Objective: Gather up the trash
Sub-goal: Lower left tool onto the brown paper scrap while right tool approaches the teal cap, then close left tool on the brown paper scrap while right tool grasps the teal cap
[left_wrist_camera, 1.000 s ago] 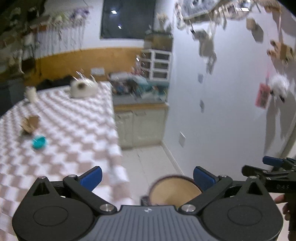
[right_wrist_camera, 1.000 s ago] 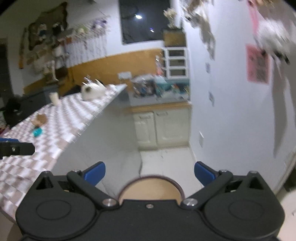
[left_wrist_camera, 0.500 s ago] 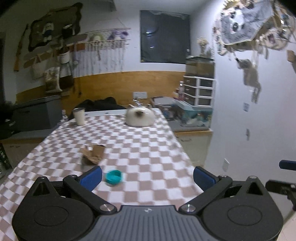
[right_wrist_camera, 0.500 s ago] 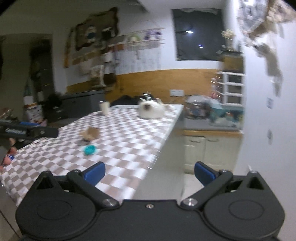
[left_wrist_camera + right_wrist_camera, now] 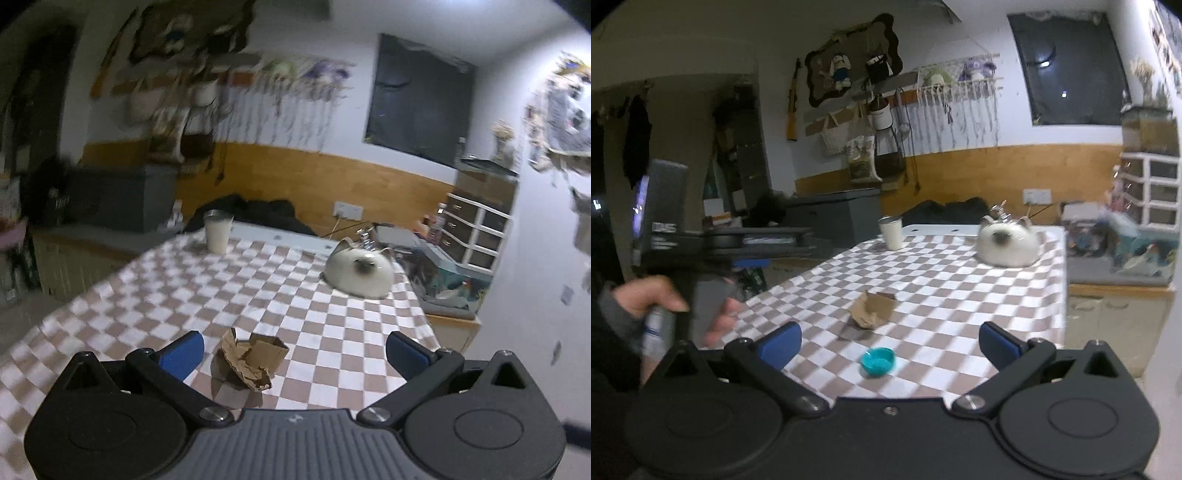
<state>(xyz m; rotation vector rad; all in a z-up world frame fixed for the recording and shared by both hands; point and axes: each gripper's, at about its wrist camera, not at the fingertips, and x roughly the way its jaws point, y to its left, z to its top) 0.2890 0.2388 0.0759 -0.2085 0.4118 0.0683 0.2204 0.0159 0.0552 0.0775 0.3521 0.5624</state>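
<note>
Your left gripper (image 5: 291,349), jaws spread wide and empty, has the crumpled cardboard scrap (image 5: 251,358) lying on the checkered counter (image 5: 332,317) just ahead at 12 o'clock, nearer than your open right gripper (image 5: 888,339), which faces the teal cap (image 5: 878,362).

cardboard scrap (image 5: 873,308) behind cap (image 5: 878,362) — on table (image 5: 960,295)

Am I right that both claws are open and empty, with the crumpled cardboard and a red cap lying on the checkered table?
Nearly. The cap is teal, not red, as the right wrist view shows. The rest holds: the left claw and right claw are open and empty, and the crumpled cardboard lies on the checkered table.
</note>
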